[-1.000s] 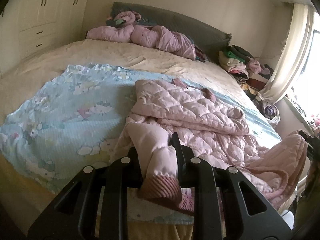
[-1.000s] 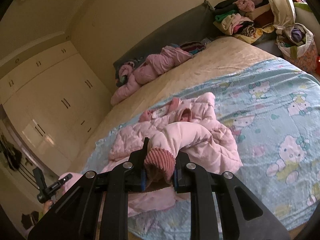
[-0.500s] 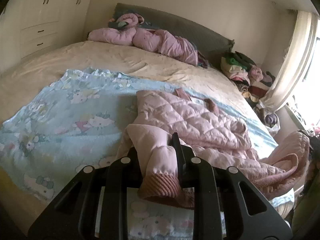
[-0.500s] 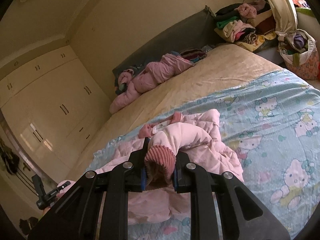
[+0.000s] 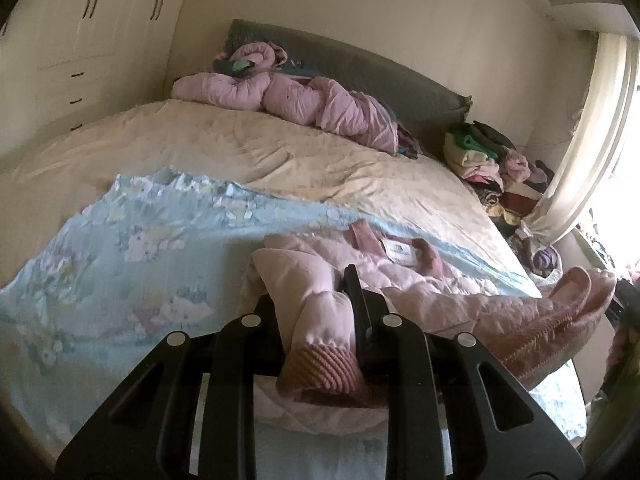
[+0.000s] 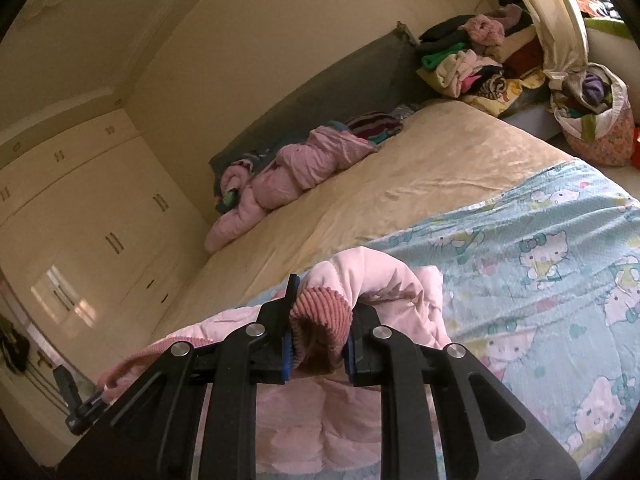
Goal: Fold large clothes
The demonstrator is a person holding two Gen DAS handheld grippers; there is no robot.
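This is a bedroom in a home. A wide bed (image 5: 280,160) with a cream cover fills most of both views, backed by a grey padded headboard (image 5: 360,68). A pale blue cartoon-cat blanket (image 6: 540,248) is spread over the near half. Cream built-in wardrobes (image 6: 100,208) with drawers line one wall. A heap of folded clothes (image 6: 472,64) sits beside the headboard, near a drawn curtain (image 5: 592,140) and a stuffed fabric bag (image 6: 592,120).

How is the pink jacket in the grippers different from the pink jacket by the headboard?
The quilted jacket is pale pink and lies on the cartoon-cat blanket; the puffy jacket is a darker mauve pink and lies on the beige bedspread. The quilted jacket has each ribbed cuff clamped in a hand-held gripper; the puffy jacket lies bunched and untouched. Both are padded.
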